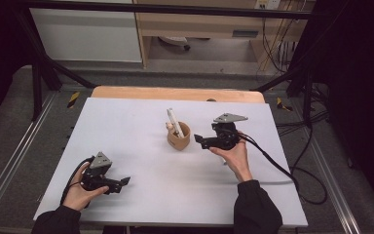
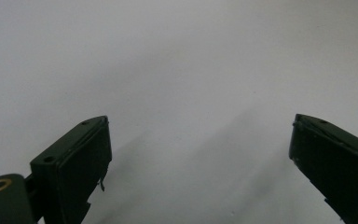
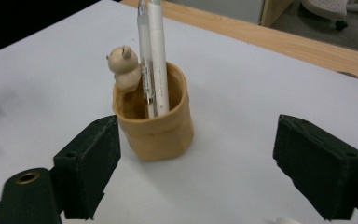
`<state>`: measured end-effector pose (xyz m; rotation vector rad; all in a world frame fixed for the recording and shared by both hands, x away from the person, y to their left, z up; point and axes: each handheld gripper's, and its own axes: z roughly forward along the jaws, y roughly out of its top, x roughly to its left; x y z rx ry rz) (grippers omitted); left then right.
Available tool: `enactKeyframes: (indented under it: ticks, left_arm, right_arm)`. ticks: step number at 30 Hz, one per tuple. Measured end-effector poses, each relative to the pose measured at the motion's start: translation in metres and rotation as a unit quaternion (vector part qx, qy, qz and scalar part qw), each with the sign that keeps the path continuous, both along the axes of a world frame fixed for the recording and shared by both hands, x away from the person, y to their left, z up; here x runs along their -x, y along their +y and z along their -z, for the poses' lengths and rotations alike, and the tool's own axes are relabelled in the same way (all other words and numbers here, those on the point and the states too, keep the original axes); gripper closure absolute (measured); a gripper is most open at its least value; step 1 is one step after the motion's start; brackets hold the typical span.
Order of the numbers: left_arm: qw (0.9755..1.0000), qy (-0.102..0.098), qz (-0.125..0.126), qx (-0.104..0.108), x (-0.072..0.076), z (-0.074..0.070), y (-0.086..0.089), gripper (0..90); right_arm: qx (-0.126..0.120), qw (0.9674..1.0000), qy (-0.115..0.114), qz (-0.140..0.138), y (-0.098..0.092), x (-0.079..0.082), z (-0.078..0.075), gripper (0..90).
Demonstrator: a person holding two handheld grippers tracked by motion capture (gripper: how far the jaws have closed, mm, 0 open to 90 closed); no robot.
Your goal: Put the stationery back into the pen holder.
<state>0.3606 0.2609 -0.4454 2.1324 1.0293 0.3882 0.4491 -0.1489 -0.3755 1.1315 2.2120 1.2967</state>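
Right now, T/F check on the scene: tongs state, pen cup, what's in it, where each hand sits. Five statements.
1. The right tongs are shut on the cup. False: the jaws stand wide apart, with the tan pen cup ahead of them, untouched.
2. The cup holds two white pens standing up. True.
3. The small bear figure lies on the table beside the cup. False: it sits at the cup's rim.
4. The left tongs are open over bare white table. True.
5. In the high view the cup is nearer the left tongs than the right tongs. False: it stands just beside the right tongs.
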Motion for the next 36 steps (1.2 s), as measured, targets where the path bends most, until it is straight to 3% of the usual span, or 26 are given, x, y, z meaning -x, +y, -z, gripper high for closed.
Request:
enactKeyframes:
  ticks: [7, 17, 20, 25, 36]
  left_arm:
    - [1.0000, 0.001, 0.000, 0.000, 0.000, 0.000, 0.000, 5.7]
    - [1.0000, 0.001, -0.001, 0.001, 0.000, 0.001, 0.001, 5.2]
    - [1.0000, 0.001, -0.002, 0.001, 0.000, 0.000, 0.001, 5.2]
    - [1.0000, 0.002, -0.001, 0.002, 0.000, 0.000, 0.001, 5.2]
    - [1.0000, 0.003, 0.001, 0.002, -0.001, 0.001, 0.001, 5.2]
  right_arm:
    - [0.028, 0.9992, 0.028, 0.008, -0.017, 0.006, 0.004, 4.8]
    - [0.051, 0.9969, 0.055, 0.025, -0.032, 0.012, 0.016, 2.4]
    - [0.058, 0.9957, 0.064, 0.032, -0.034, 0.012, 0.019, 3.2]
    - [0.096, 0.9916, 0.072, 0.048, -0.033, 0.010, 0.024, 5.2]
    - [0.118, 0.9865, 0.086, 0.074, -0.033, -0.003, 0.031, 14.5]
